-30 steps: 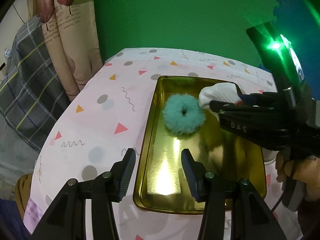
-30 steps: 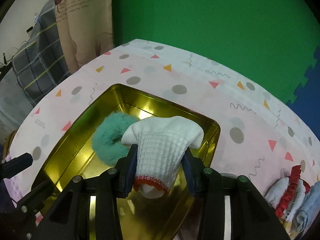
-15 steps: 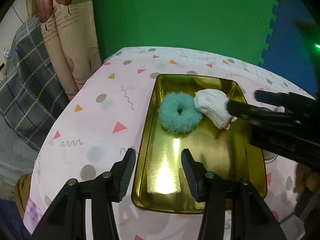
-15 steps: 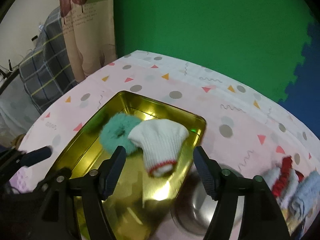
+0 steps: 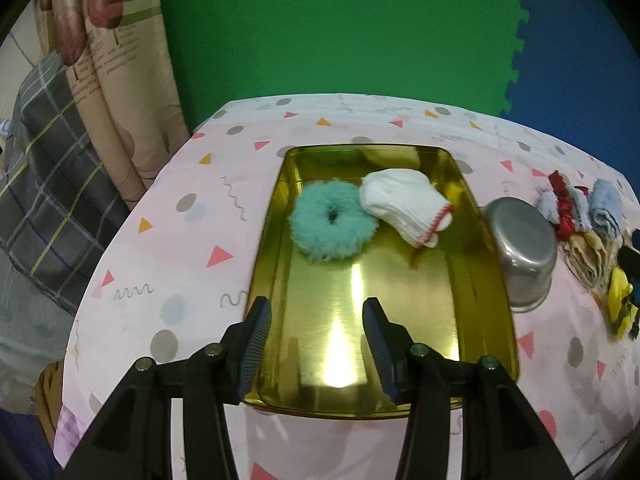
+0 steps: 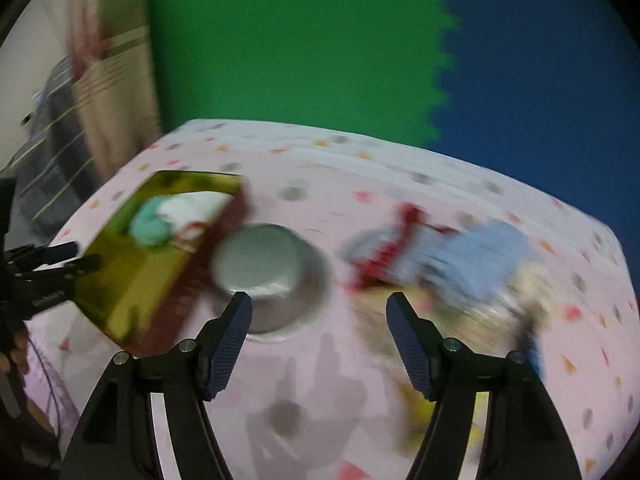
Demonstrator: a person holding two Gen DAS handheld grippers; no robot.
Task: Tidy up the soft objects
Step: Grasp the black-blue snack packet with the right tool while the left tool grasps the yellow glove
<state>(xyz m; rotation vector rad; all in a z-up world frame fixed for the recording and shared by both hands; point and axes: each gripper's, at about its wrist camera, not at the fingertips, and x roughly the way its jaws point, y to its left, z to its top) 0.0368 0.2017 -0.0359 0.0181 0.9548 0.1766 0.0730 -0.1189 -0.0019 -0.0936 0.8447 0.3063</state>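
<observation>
Left gripper (image 5: 316, 338): black angular plastic arms, silver round screws at the joints, dark blue ribbed pads (image 5: 254, 346) on the jaws.
Right gripper (image 6: 319, 338): same black arms, silver screws, blue ribbed pads (image 6: 230, 344).

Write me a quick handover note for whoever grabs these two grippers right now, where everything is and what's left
Left gripper: open, empty, over the near end of the gold tray.
Right gripper: open, empty, over the tablecloth near the upturned metal bowl; its view is blurred.
Done: teal scrunchie and white sock lie in the tray, touching.
Left: the pile of soft items beside the bowl, not yet in the tray.
</observation>
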